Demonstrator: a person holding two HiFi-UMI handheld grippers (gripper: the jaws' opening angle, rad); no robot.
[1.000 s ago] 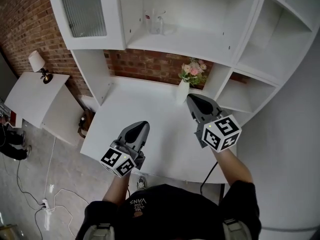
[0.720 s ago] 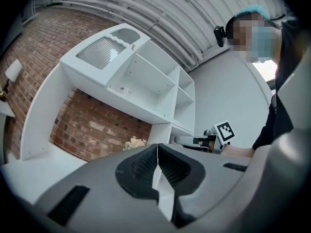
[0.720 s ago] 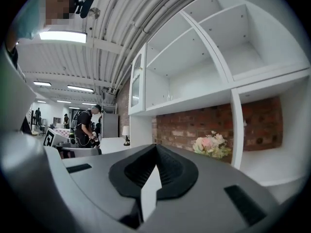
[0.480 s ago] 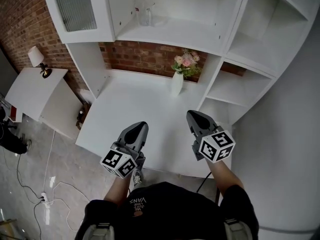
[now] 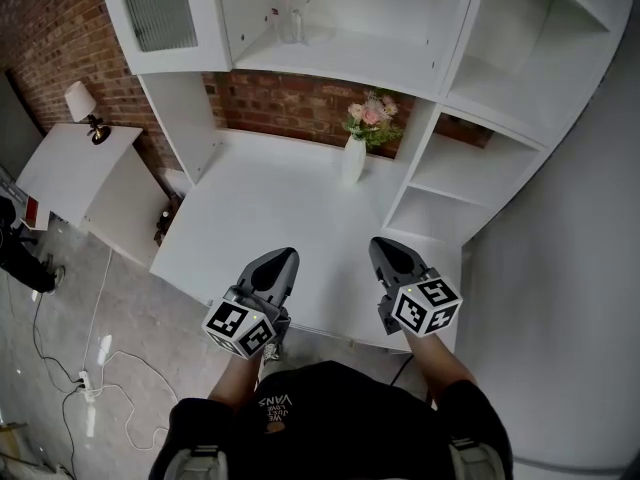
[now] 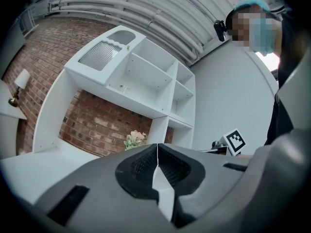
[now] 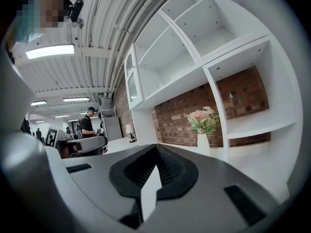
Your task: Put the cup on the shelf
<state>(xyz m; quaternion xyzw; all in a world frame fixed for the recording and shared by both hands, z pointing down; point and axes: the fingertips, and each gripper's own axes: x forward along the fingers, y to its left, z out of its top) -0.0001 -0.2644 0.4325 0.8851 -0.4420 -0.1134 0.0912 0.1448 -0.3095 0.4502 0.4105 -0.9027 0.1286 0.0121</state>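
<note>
Where the upper shelf (image 5: 350,60) meets the cabinet wall, a clear glass cup (image 5: 291,26) stands, well apart from both grippers. Below it, a white vase of pink flowers (image 5: 354,154) sits on the desk (image 5: 265,213). The left gripper (image 5: 282,261) and right gripper (image 5: 382,249) hover over the desk's near edge, jaws pressed together, nothing between them.

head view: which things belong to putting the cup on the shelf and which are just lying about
Job:
- cup, clear, standing on the shelf
- left gripper and right gripper, both shut and empty

Lying about:
- vase of flowers
- lamp
- side table
- desk
</note>
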